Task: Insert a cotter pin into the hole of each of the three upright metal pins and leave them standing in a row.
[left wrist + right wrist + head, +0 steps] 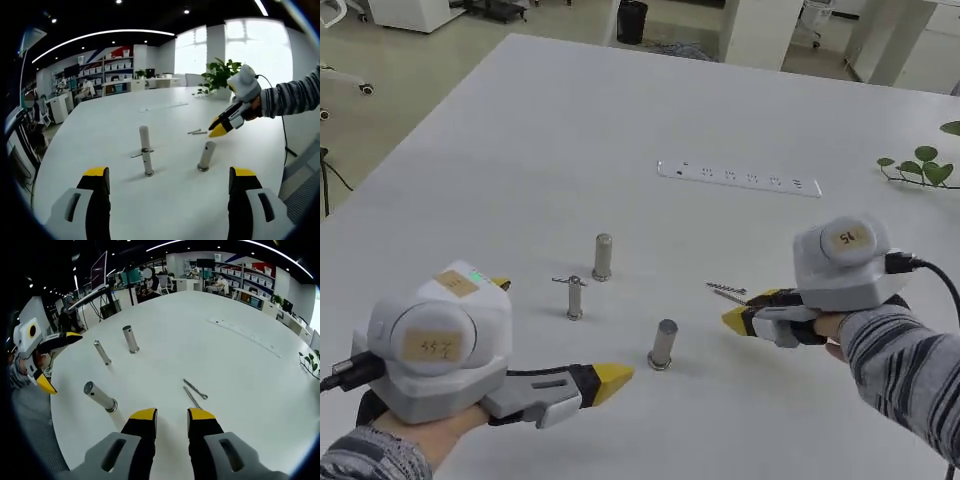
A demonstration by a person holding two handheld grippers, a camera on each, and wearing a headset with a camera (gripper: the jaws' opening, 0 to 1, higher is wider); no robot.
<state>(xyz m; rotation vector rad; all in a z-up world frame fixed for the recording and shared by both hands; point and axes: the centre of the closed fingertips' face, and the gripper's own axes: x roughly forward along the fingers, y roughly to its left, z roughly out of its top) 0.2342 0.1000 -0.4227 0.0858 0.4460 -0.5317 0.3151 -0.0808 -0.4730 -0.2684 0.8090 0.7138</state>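
Three upright metal pins stand on the white table: a far one [603,257], a middle one [575,297] with a cotter pin through its top, and a near bare one [664,344]. Two loose cotter pins [728,292] lie to their right, also ahead of the right jaws as cotter pins [193,392]. My left gripper [556,330] is wide open at the lower left, facing the pins [146,150] with nothing between its jaws. My right gripper [748,310] hovers just right of the loose cotter pins, jaws a narrow gap apart and empty.
A white power strip [738,178] lies farther back on the table [520,150]. A green plant sprig [918,165] sits at the right edge. Beyond the table's far edge are office furniture, shelves and seated people.
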